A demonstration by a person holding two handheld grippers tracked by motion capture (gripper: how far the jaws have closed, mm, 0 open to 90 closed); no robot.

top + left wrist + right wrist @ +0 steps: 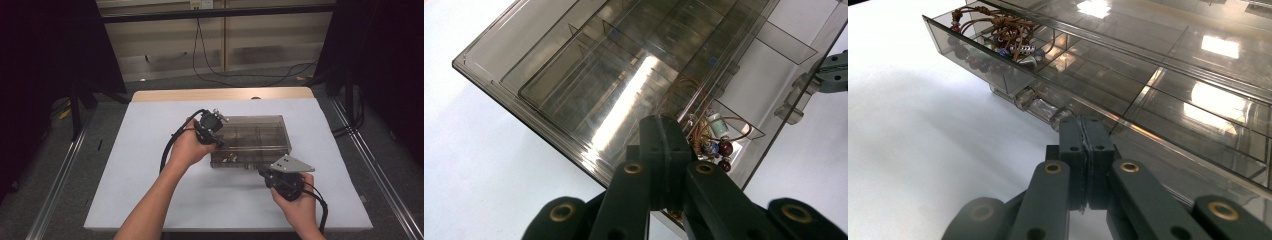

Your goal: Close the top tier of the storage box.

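Grippers both stand with jaws pressed together, nothing between them. The right gripper [264, 175] is nearest the person, held in the right hand [299, 202] at the near right corner of a smoked transparent compartment box [260, 131]. In the right gripper view its closed tips [1087, 131] sit at the box's front wall, just beside a small clear latch [1040, 106]; whether they touch the wall cannot be told. The grey three-cornered plate [291, 164] on this gripper lies level, close to the box's near edge.

Beyond and to the left of that gripper's tips, a compartment at the box's end holds a tangle of brown cord and coloured beads [1007, 36].

The left gripper [216, 141], held in the left hand [190, 147], is over the left end of the box. In the left gripper view its closed tips [663, 131] lie on or just above the lid, with the beads [718, 145] just beside them to the right, under the lid. The right gripper's body shows farther off at the right edge of that view, near the latch [796, 97].

The box rests on a white-covered bench [150, 150], lid down, its other compartments bare.
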